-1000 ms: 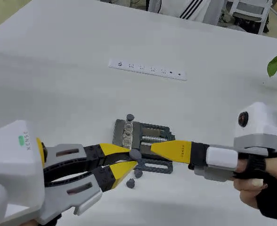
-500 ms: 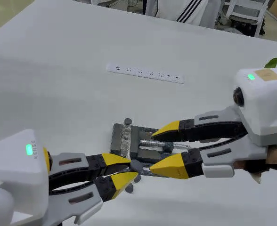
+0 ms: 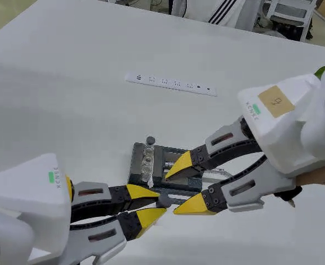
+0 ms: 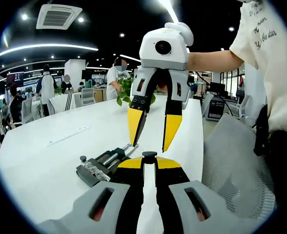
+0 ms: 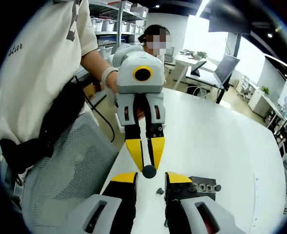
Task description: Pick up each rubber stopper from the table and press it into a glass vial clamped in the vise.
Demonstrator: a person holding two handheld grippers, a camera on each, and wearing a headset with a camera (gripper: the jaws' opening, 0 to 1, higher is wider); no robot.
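A grey rubber stopper (image 3: 163, 200) is sitting pinched between the yellow tips of the left gripper (image 3: 158, 202). That gripper is reaching in from the lower left of the head view, jaws clamped on the stopper. The right gripper (image 3: 172, 193) is pointing in from the right of the frame, its jaws standing apart above and below that stopper. Just above them, at frame centre, the vise (image 3: 136, 165) is holding a row of glass vials (image 3: 147, 161). A second stopper (image 3: 150, 140) is lying on the table (image 3: 68, 110) at the vise's upper edge. A third stopper (image 5: 159, 190) is lying loose at lower centre of the right gripper view. A power strip (image 3: 171, 84) is lying farther up the head view.
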